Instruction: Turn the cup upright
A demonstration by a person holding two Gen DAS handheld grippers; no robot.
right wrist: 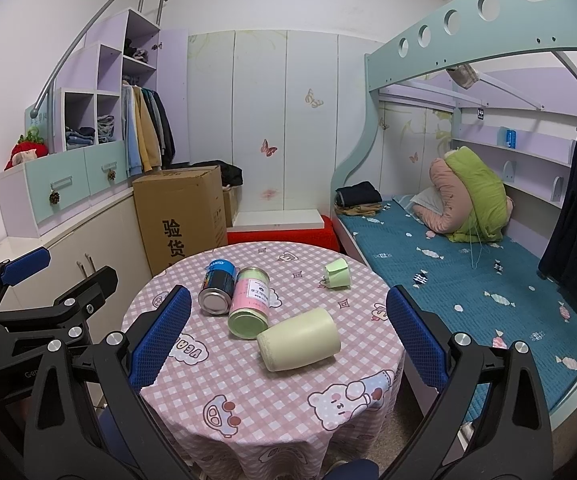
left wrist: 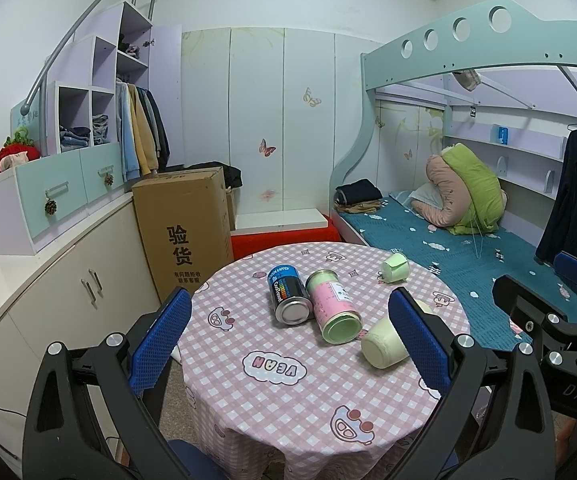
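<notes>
A pale cream cup (right wrist: 298,339) lies on its side on the round table (right wrist: 248,384), its base toward me; in the left wrist view the cup (left wrist: 384,344) is partly hidden behind my right finger. My left gripper (left wrist: 290,338) is open and empty, held above the table's near edge. My right gripper (right wrist: 288,332) is open and empty, its fingers either side of the cup but nearer to me. The right gripper also shows at the right edge of the left wrist view (left wrist: 560,320), and the left gripper at the left edge of the right wrist view (right wrist: 28,304).
A dark can (right wrist: 217,289) and a pink-green canister (right wrist: 249,303) lie on their sides beside the cup. A small green cup (right wrist: 338,273) lies tipped at the table's far side. A cardboard box (right wrist: 180,216) stands behind the table, a bunk bed (right wrist: 468,264) at right, cabinets (left wrist: 68,280) at left.
</notes>
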